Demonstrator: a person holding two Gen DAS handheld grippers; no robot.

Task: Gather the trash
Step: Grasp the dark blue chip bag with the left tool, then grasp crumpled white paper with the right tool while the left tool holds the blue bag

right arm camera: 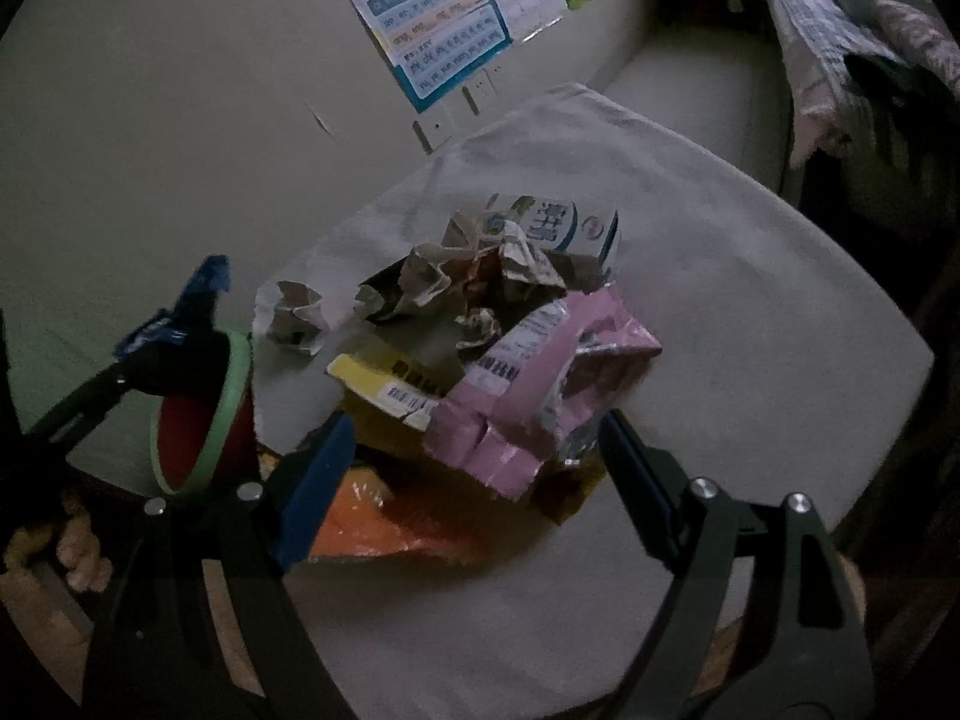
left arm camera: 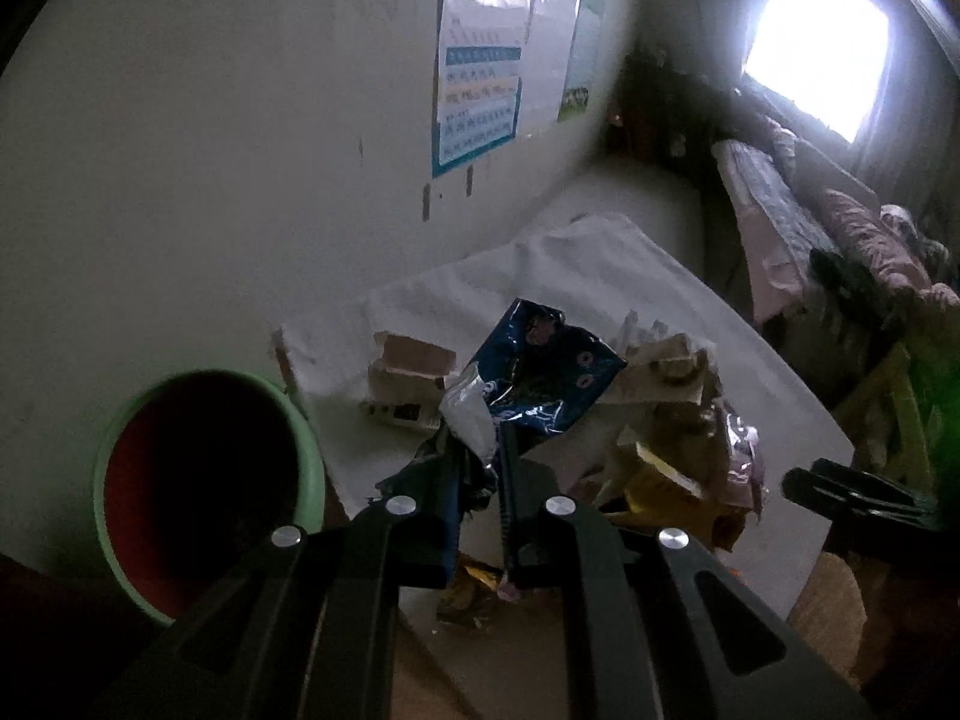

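My left gripper point(left arm camera: 480, 456) is shut on a crumpled dark blue snack wrapper point(left arm camera: 540, 372), lifted above the table; the wrapper point(right arm camera: 198, 288) also shows at the left of the right wrist view, beside the bin. A round bin with a green rim point(left arm camera: 312, 450) and red inside stands at the left, off the table's edge. My right gripper point(right arm camera: 474, 438) is open, its fingers on either side of a pink wrapper point(right arm camera: 510, 408) without pressing it. The pile also holds a yellow packet point(right arm camera: 384, 384), crumpled paper point(right arm camera: 297, 318), a milk carton point(right arm camera: 564, 225) and an orange wrapper point(right arm camera: 372, 528).
A white cloth covers the table point(right arm camera: 750, 276), set against a wall with posters point(right arm camera: 444, 36). A bed with bedding point(left arm camera: 798, 222) lies at the right under a bright window point(left arm camera: 816, 42). A person's hand point(right arm camera: 72, 552) holds the left gripper's handle. Torn cardboard point(left arm camera: 408, 372) lies behind the blue wrapper.
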